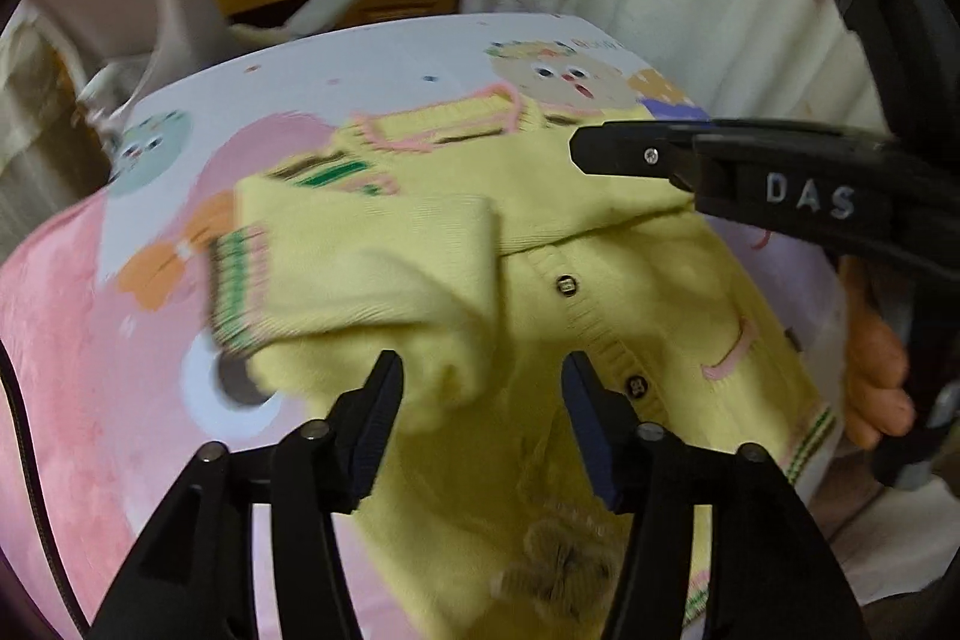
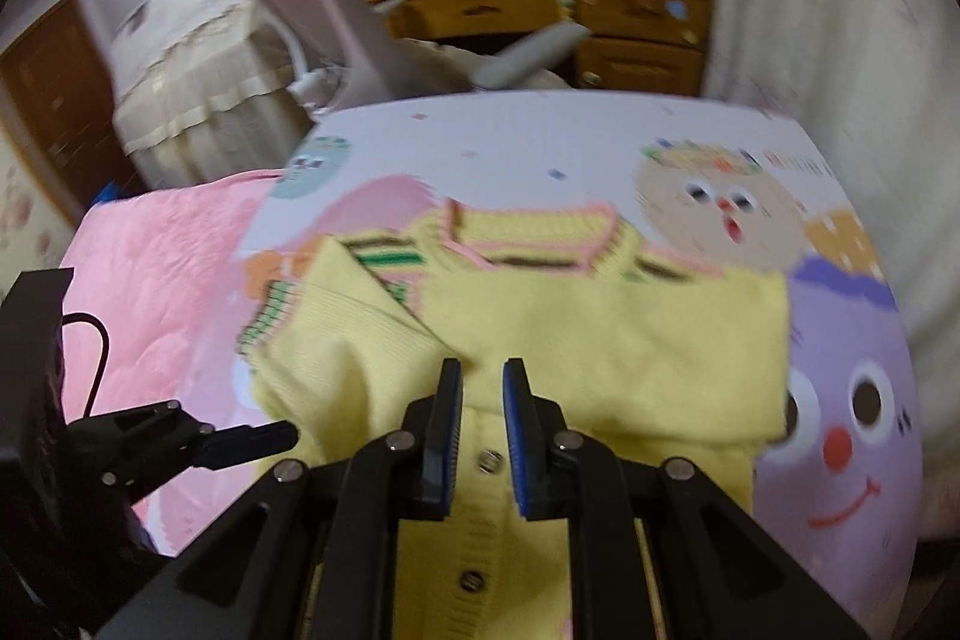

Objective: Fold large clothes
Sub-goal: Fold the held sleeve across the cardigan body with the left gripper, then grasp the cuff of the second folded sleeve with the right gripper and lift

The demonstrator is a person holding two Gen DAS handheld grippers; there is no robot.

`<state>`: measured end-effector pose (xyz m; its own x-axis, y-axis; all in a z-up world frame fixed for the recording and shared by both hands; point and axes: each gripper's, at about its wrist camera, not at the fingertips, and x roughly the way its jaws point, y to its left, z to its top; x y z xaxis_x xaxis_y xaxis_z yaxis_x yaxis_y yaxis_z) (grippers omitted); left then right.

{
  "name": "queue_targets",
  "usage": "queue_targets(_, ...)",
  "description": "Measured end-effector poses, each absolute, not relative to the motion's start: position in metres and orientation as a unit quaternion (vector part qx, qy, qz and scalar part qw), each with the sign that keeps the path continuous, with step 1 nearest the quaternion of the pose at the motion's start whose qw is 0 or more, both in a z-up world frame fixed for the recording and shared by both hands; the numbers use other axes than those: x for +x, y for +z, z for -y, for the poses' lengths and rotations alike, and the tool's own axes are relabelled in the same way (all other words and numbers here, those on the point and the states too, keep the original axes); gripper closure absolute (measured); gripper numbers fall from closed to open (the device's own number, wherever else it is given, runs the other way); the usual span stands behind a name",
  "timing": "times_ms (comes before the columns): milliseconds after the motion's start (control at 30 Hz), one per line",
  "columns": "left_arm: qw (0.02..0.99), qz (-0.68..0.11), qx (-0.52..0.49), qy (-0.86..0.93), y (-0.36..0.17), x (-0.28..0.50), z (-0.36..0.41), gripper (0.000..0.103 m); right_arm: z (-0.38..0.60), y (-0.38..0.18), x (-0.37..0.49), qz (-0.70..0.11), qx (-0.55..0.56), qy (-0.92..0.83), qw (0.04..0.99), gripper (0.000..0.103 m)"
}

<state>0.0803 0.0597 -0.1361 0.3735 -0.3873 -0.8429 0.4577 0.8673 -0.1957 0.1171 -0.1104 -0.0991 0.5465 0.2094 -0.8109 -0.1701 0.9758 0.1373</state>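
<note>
A yellow knit cardigan [image 1: 600,280] with pink trim and dark buttons lies on a cartoon-printed sheet [image 1: 360,64]. Its striped-cuff sleeve [image 1: 372,268] is folded across the chest. My left gripper [image 1: 480,370] hovers open just above the sleeve's near edge, with nothing between its pads. In the right wrist view the cardigan [image 2: 600,340] lies folded in from both sides. My right gripper [image 2: 482,376] hangs over the button placket with its jaws a narrow gap apart and no cloth between them. It also reaches in from the right in the left wrist view, as the right gripper [image 1: 579,151].
A pink quilt [image 2: 156,280] covers the bed to the left of the sheet, with a black cable [image 2: 99,352] over it. Beyond the bed stand a wooden desk [image 2: 540,4] and a pale chair [image 2: 336,10]. A curtain [image 2: 810,10] hangs on the right. A hand [image 1: 876,370] shows at the right.
</note>
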Motion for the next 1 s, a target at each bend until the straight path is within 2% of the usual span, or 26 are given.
queue_targets(67,0.835,-0.5,0.018,-0.228,-0.128,0.078,-0.082,0.042,0.097,-0.095,0.118,-0.458,0.008,0.131,0.879,0.089)
queue_targets(133,0.842,-0.504,0.004,-0.191,-0.122,0.076,-0.107,0.042,0.079,-0.093,0.118,-0.453,-0.009,0.157,0.877,0.078)
queue_targets(200,0.847,-0.508,-0.006,-0.156,-0.119,0.076,-0.125,0.042,0.061,-0.095,0.115,-0.447,-0.03,0.176,0.876,0.071)
queue_targets(433,0.847,-0.528,-0.047,-0.044,-0.13,0.079,-0.178,0.042,-0.002,-0.117,0.109,-0.446,-0.118,0.22,0.859,0.07)
queue_targets(667,0.83,-0.548,-0.102,-0.017,-0.149,0.078,-0.204,0.042,-0.043,-0.143,0.11,-0.441,-0.195,0.222,0.847,0.07)
queue_targets(900,0.826,-0.552,-0.111,-0.009,-0.155,0.076,-0.215,0.042,-0.062,-0.163,0.13,-0.457,-0.232,0.195,0.837,0.07)
queue_targets(933,0.825,-0.552,-0.116,-0.008,-0.155,0.076,-0.217,0.042,-0.062,-0.162,0.131,-0.459,-0.231,0.194,0.836,0.072)
queue_targets(967,0.825,-0.552,-0.119,-0.007,-0.155,0.076,-0.218,0.042,-0.061,-0.16,0.133,-0.462,-0.222,0.199,0.835,0.08)
queue_targets(1000,0.825,-0.552,-0.12,-0.006,-0.154,0.076,-0.219,0.042,-0.059,-0.156,0.134,-0.464,-0.209,0.205,0.836,0.095)
